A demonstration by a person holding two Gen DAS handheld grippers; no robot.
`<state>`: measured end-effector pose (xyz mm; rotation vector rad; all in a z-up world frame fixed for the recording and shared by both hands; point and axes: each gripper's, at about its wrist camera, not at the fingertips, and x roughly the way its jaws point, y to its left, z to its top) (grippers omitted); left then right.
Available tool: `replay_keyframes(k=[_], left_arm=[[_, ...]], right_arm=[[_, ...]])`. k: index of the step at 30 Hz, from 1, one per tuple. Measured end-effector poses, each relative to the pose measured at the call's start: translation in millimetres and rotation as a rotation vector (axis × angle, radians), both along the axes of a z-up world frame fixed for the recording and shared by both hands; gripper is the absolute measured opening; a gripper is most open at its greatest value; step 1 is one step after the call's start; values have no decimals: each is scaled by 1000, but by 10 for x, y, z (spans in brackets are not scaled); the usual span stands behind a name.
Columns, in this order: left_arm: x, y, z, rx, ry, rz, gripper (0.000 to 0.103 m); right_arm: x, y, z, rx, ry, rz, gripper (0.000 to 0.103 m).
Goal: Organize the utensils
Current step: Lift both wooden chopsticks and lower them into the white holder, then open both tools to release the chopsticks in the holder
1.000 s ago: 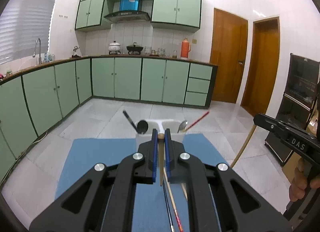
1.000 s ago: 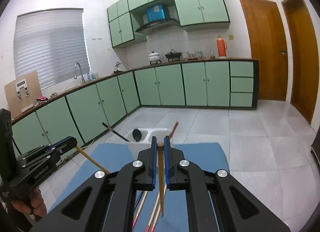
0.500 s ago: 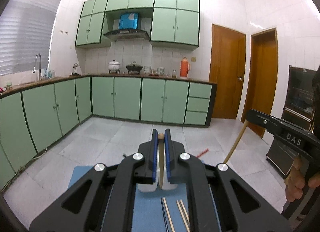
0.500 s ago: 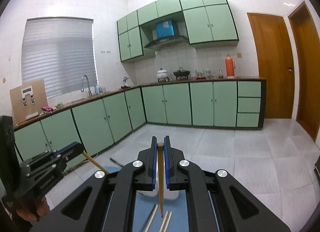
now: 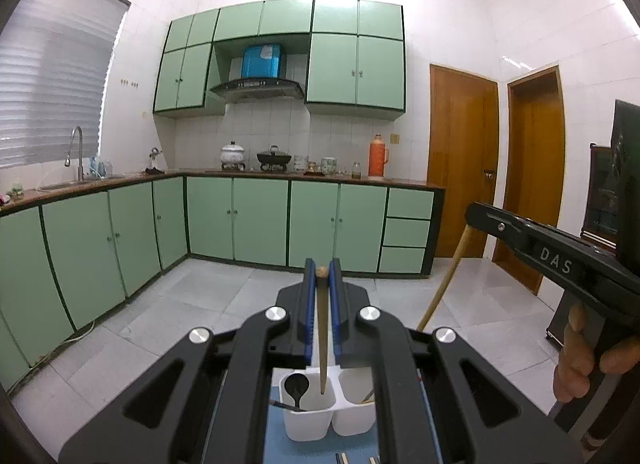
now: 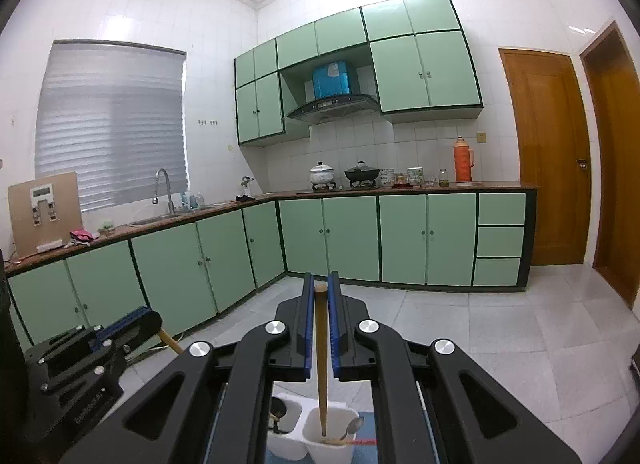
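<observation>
We see one thin wooden chopstick clenched between the blue pads of the left gripper, and its free end hangs over the left compartment of the white plastic two-compartment utensil holder, which stands at 6 o'clock in the left wrist view on a blue mat. In this left compartment lies a black plastic spoon. A second wooden chopstick is clenched in the same way by the right gripper, and its tip points down into the right compartment of the holder, seen at 6 o'clock in the right wrist view; there a metal spoon and a red-tipped chopstick are already lying. Whether either tip touches the holder we cannot tell. At 3 o'clock of the left view a hand grips the handle of the right gripper. Behind are light green kitchen cabinets, a grey tiled floor and brown wooden doors.
</observation>
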<state>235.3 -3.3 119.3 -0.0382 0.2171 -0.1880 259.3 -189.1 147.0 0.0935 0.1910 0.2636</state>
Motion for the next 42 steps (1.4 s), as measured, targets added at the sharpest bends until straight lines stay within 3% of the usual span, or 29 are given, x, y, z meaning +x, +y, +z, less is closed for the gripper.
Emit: replay_keyframes(k=[8, 22, 25, 27, 31, 33, 37, 42], left_arm=[[432, -19, -396, 15, 72, -4, 6], [717, 10, -930, 19, 203, -13, 7], [678, 34, -945, 12, 209, -16, 23], [608, 68, -924, 6, 193, -7, 39], [481, 127, -863, -10, 167, 3, 52], [343, 176, -840, -19, 146, 15, 60], [70, 228, -843, -31, 116, 33, 69], [-318, 289, -981, -19, 121, 55, 77]], right_arm=[[425, 83, -438, -27, 76, -13, 7], [576, 87, -995, -42, 193, 22, 8], [548, 49, -1037, -26, 203, 24, 15], [495, 11, -1043, -24, 196, 9, 30], [261, -68, -1008, -20, 145, -36, 49], [109, -117, -997, -20, 116, -62, 68], [-221, -204, -996, -4, 70, -89, 74], [-624, -266, -1171, -2, 85, -91, 74]])
